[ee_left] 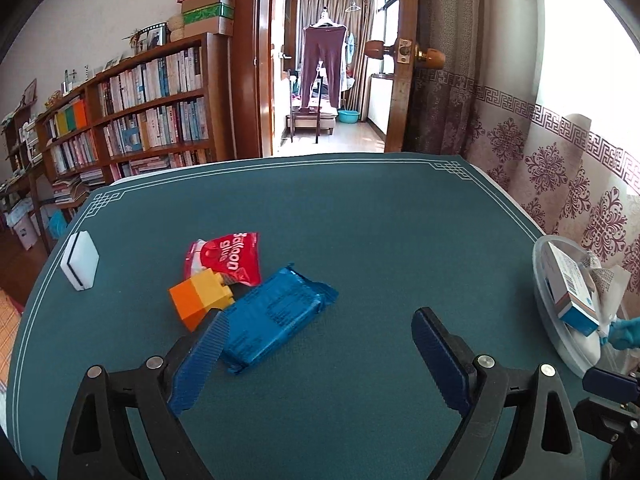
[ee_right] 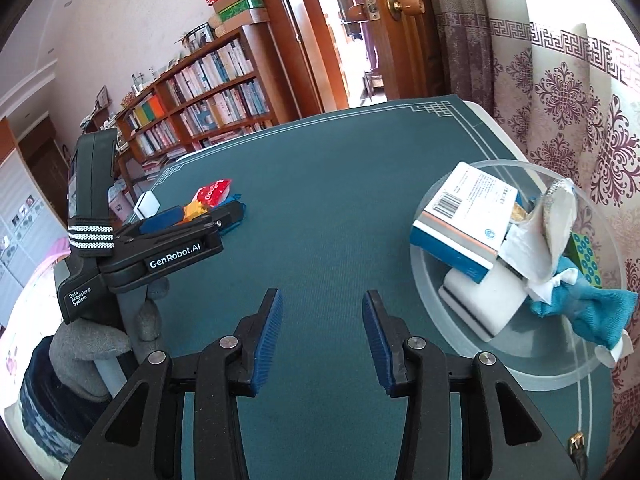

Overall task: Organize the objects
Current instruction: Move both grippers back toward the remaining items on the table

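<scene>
Left gripper (ee_left: 320, 336), fingers apart, hovers over the green table mat (ee_left: 360, 220), its left finger beside the blue packet (ee_left: 276, 312). Orange-yellow block (ee_left: 202, 298) and red pouch (ee_left: 226, 258) lie beyond. Right gripper (ee_right: 322, 316), fingers apart and empty, sits left of the filled clear bowl (ee_right: 560, 372).

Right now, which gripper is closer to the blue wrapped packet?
Left. The left gripper hovers open just short of the blue wrapped packet, one finger overlapping its near corner. The right gripper is open over bare mat beside the clear bowl, well away from it.
</scene>
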A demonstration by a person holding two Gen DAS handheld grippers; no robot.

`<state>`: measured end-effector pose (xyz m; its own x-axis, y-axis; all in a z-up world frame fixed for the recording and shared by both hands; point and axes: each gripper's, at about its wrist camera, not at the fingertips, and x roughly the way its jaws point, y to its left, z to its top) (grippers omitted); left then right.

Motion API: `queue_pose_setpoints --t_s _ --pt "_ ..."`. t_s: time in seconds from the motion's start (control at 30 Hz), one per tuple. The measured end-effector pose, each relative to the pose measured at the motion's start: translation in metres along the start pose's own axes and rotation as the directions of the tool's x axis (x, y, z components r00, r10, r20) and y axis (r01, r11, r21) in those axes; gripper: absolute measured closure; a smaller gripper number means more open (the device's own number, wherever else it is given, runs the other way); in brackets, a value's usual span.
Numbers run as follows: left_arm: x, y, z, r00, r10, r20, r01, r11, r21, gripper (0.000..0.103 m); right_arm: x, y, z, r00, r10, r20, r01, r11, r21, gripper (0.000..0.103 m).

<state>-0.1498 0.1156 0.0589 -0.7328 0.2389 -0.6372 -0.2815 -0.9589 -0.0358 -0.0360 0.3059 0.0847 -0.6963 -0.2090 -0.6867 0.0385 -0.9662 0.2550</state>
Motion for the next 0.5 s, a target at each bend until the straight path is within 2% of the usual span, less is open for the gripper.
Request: queue_pose_setpoints --t_s 0.23,0.5 --pt "0.012 0.056 -0.003 0.996 0.086 -0.014 -0.087 0.991 -0.098 0.008 0.031 0.025 -0.005 0.998 0.03 -0.056 -0.031 0.999 -0.012 0.056" --pt "0.035 0.077 -0.001 0.994 0.095 -0.05 -0.101 0.985 -0.142 0.008 0.059 0.047 -0.009 0.993 0.047 -0.104 -0.05 0.998 -0.024 0.056"
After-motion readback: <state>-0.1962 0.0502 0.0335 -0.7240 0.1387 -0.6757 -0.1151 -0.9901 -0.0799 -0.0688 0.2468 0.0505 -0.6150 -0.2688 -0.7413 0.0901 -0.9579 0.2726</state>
